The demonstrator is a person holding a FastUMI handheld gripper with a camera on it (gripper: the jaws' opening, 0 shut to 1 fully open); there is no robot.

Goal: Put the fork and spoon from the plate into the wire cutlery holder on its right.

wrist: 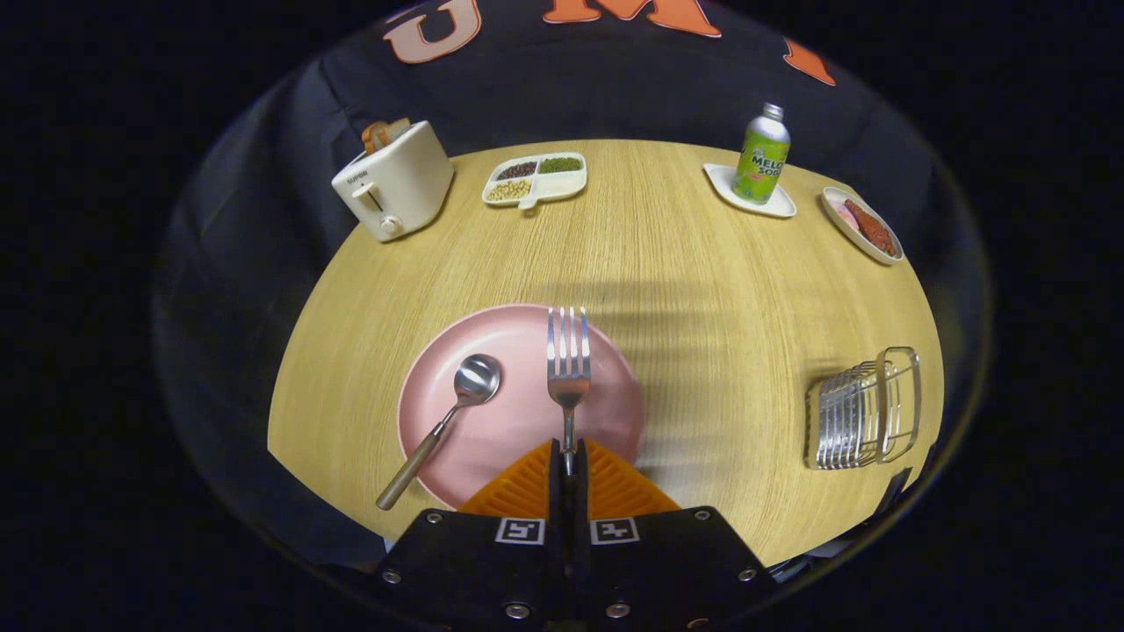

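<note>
My gripper (pixel 568 458) is shut on the handle of a metal fork (pixel 568 360). The fork sticks straight out ahead of the fingers, tines forward, over the pink plate (pixel 509 430). Whether it is lifted off the plate or rests on it I cannot tell. A metal spoon with a wooden handle (pixel 442 427) lies on the plate left of the fork, its handle reaching past the plate's near rim. The wire cutlery holder (pixel 865 410) stands on the round wooden table to the right of the plate, well apart from the fingers.
At the table's far side stand a cream toaster with bread (pixel 393 180), a divided tray of beans (pixel 534 180), a green soda bottle (pixel 761 154) on a white coaster, and a small dish of food (pixel 862 225). Bare tabletop (pixel 720 333) lies between plate and holder.
</note>
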